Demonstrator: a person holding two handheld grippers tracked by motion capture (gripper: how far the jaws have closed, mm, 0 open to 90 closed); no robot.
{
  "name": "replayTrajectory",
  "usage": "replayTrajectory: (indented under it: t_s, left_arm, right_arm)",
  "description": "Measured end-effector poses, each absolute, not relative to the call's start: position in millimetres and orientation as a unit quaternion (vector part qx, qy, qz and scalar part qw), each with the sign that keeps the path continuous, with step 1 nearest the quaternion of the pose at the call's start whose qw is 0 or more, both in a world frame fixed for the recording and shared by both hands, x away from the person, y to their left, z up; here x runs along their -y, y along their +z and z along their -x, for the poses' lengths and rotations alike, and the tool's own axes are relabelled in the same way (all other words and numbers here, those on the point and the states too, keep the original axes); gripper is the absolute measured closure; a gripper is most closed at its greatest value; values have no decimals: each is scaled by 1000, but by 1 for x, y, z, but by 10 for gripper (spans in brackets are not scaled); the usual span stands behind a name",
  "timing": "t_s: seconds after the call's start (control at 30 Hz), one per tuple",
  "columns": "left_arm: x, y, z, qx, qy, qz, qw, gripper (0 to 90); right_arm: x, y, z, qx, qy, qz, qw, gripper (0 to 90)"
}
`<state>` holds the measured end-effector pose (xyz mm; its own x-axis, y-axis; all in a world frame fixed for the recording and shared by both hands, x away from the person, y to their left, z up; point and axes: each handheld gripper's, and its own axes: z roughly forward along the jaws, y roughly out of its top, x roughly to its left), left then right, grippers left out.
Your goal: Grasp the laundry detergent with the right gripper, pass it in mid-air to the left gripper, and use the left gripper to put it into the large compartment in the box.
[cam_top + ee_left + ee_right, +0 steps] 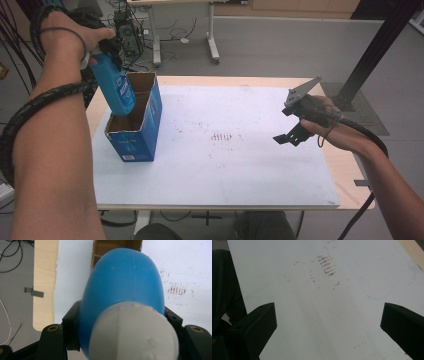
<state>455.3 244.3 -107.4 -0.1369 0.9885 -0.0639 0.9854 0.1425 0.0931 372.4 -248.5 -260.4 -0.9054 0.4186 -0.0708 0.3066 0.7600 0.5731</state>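
Gripping the blue bottle (116, 85) near its cap, the left hand-held gripper (102, 50) tilts it bottom-first into the cardboard box (135, 135); the right hand-held gripper (292, 135) hovers with jaws apart, idle.

Nothing here can actually be read. The blue bottle (116, 82), poised over the open top of the blue carton (134, 131), carries a label with pale print, too blurred to make out. The carton has a small white patch with dark marks low on its near face and faint lettering above it, both illegible. The brown smudges on the white table sheet (250, 165), right of the carton, are stains, not writing.
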Motion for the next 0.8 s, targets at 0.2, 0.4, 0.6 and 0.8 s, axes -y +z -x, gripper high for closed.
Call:
replayTrajectory:
  t_s: [0.2,0.4,0.6,0.8]
  left_arm:
    - [-246,-125,-457,-753,11,-656,53,363]
    - [-248,-141,-459,-751,10,-658,54,363]
    - [-246,-162,-461,-748,5,-662,50,363]
    - [-243,-181,-462,-745,3,-665,48,363]
  right_arm:
    - [247,-261,-373,-934,283,-192,99,5]
    - [245,-264,-374,-936,279,-191,100,5]
    - [243,-267,-374,-938,275,-188,101,5]
    - [243,-270,-374,-937,274,-189,102,5]
